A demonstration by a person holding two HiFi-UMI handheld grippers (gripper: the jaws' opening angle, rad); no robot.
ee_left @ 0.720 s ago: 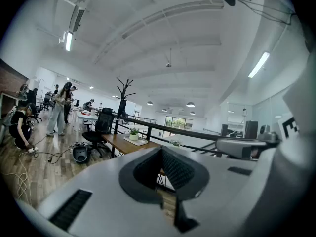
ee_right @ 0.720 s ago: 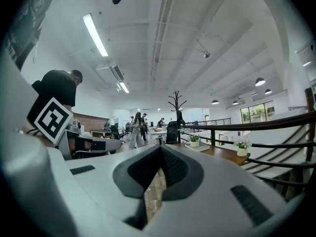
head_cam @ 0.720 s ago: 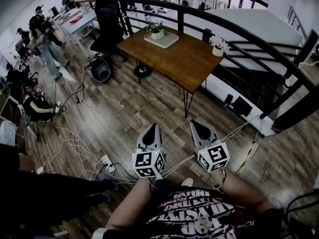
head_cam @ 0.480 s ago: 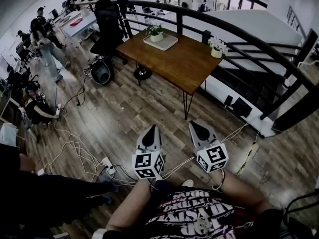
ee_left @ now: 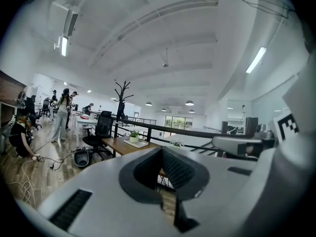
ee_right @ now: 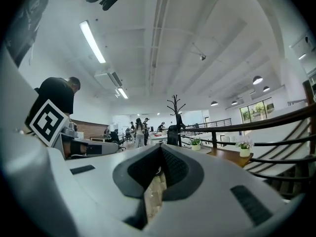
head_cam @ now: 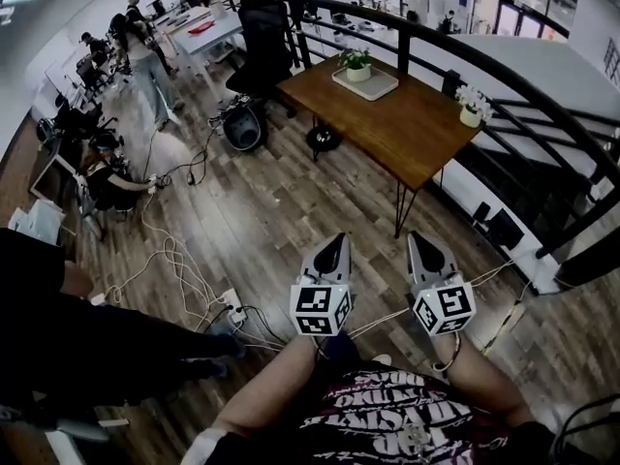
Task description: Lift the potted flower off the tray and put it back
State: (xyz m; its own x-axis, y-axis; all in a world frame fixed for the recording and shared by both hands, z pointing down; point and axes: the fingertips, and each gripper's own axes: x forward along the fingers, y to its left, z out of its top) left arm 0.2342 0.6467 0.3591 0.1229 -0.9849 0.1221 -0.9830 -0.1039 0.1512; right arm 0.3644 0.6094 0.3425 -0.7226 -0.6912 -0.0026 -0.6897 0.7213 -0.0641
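Note:
The potted flower [head_cam: 357, 62], green leaves in a white pot, stands on a white tray [head_cam: 366, 84] at the far end of a brown wooden table [head_cam: 407, 134], several steps ahead of me. In the left gripper view the same potted flower [ee_left: 134, 135] is small and far off; in the right gripper view the potted flower [ee_right: 196, 142] shows near the railing. My left gripper [head_cam: 332, 246] and right gripper [head_cam: 425, 244] are held side by side near my waist, both shut and empty, pointing toward the table. From their own cameras, the left gripper [ee_left: 162, 152] and right gripper [ee_right: 160, 149] hold nothing.
A second white pot with pale flowers [head_cam: 472, 107] stands on the table's right corner. A black railing [head_cam: 504, 66] curves behind the table. A black office chair [head_cam: 263, 37], a round device [head_cam: 243, 127], floor cables [head_cam: 174, 260] and a power strip [head_cam: 233, 310] lie left. Several people [head_cam: 145, 51] are at far-left desks.
The whole scene has slid rightward in the head view, so the table and both grippers now sit further right in the picture. Both grippers stay shut and side by side.

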